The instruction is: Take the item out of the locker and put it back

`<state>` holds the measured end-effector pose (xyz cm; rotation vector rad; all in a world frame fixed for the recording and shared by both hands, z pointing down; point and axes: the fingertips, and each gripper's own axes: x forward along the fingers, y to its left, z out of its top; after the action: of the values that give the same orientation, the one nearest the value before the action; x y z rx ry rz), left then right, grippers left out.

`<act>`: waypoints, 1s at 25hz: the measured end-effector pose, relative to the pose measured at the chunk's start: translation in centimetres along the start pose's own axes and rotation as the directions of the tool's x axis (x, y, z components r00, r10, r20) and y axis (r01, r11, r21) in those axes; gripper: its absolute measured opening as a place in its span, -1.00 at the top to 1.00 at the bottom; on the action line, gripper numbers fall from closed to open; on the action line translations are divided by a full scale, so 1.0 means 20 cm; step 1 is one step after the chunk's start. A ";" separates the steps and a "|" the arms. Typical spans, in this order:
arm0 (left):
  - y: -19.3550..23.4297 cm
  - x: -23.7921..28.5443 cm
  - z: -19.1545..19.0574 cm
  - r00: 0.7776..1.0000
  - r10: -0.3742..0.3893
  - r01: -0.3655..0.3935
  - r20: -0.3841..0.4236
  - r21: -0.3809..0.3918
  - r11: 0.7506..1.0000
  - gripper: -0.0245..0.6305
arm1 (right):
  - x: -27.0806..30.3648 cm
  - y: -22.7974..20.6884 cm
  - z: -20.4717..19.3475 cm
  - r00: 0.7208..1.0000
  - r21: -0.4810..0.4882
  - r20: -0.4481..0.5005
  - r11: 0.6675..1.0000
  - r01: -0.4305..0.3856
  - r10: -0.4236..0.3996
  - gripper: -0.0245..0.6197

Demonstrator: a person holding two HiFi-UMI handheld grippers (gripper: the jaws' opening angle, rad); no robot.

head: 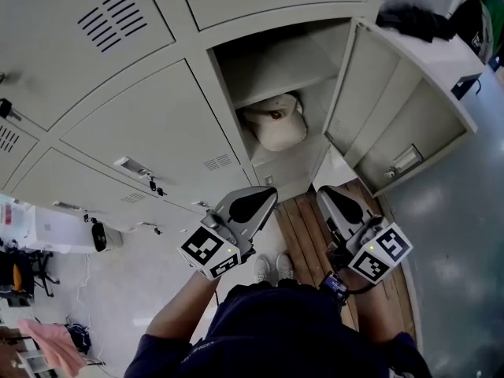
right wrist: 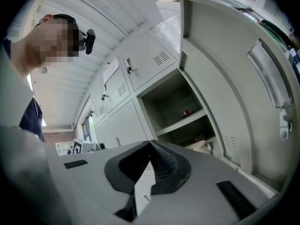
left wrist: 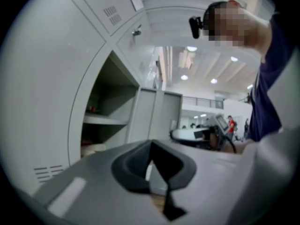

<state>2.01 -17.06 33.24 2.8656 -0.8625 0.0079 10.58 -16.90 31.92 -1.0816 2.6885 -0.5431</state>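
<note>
Left hand-held gripper (head: pixel 270 193), right hand-held gripper (head: pixel 325 193): jaws together, empty, outside open locker (head: pixel 272 65); cream item (head: pixel 276 126) inside. Fits pre-removal or post-return.

Closed locker doors (head: pixel 142 124), upper left of head view, with louvred vent slots (head: pixel 114 18) and keys (head: pixel 156 186) hanging in the locks; black garment (head: pixel 413 20) heaped on the cabinet top, upper right; wooden plank strip (head: pixel 303 227), lower centre; pair of white shoes (head: pixel 263 269) beside it; pink cloth (head: pixel 55 341), lower left corner; glossy grey floor (head: pixel 457 235), right edge; ceiling lights (left wrist: pixel 191 48), upper centre of left gripper view
</note>
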 end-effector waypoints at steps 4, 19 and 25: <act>0.00 -0.06 0.02 1.000 0.012 -0.012 0.000 0.023 1.000 0.92 | 0.01 0.05 0.01 1.000 -0.012 0.005 1.000 -0.004 0.004 0.90; 0.04 -0.09 -0.01 1.000 0.026 -0.026 0.017 -0.024 0.999 0.92 | 0.05 0.07 -0.06 0.999 -0.017 -0.043 1.000 0.004 -0.004 0.90; 0.04 -0.06 -0.03 1.000 0.024 -0.023 0.019 -0.035 0.999 0.92 | 0.05 0.07 -0.08 0.998 -0.014 -0.058 1.000 0.000 -0.001 0.90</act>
<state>0.60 -16.91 33.82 2.8274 -0.8909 -0.0322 8.50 -16.20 32.80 -1.0860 2.7461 -0.5652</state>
